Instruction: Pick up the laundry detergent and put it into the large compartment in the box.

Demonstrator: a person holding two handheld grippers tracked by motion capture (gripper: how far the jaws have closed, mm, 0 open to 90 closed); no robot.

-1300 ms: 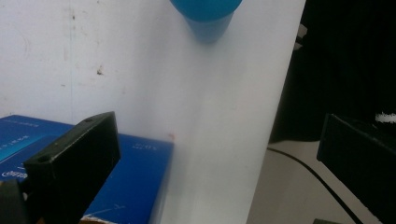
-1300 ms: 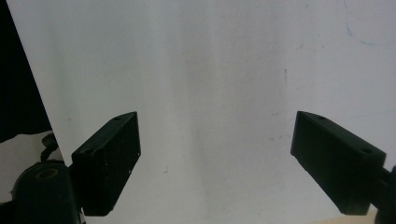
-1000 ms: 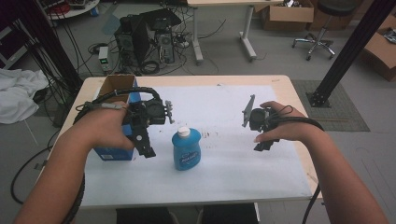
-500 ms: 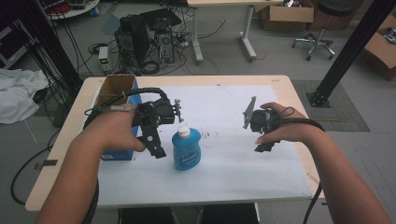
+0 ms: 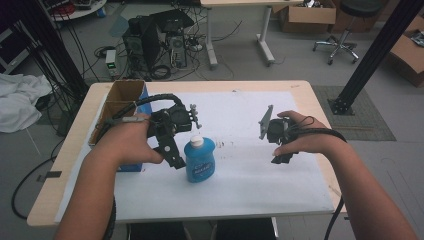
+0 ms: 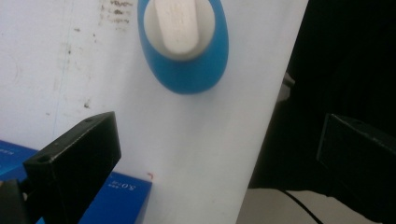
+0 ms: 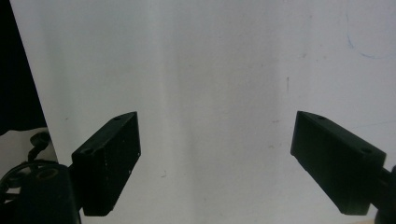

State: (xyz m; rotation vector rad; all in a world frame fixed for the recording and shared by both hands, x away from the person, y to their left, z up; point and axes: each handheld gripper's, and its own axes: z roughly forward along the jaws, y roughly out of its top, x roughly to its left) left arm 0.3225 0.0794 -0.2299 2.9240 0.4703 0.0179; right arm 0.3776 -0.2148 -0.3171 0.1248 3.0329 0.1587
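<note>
A blue bottle (image 5: pixel 200 161) with a white cap stands upright on the white sheet (image 5: pixel 240 185) near the table's middle. My left gripper (image 5: pixel 175 156) is held just left of it, jaws pointing down and wide open. In the left gripper view the bottle (image 6: pixel 191 70) is seen from above, ahead of the open left gripper (image 6: pixel 219 154) and apart from both jaws. My right gripper (image 5: pixel 281 156) hovers over the sheet at the right, away from the bottle. The right gripper (image 7: pixel 217 158) is open over bare white sheet (image 7: pixel 210 70), with nothing between its jaws.
A flat blue box (image 5: pixel 131 167) lies under my left hand, its corner (image 6: pixel 119 193) near the left jaw. An open cardboard box (image 5: pixel 120 97) stands at the table's back left. The table's front edge (image 5: pixel 200 212) is close by.
My left gripper has moved right, from over the blue box to close beside the bottle. The right gripper has stayed in place.
</note>
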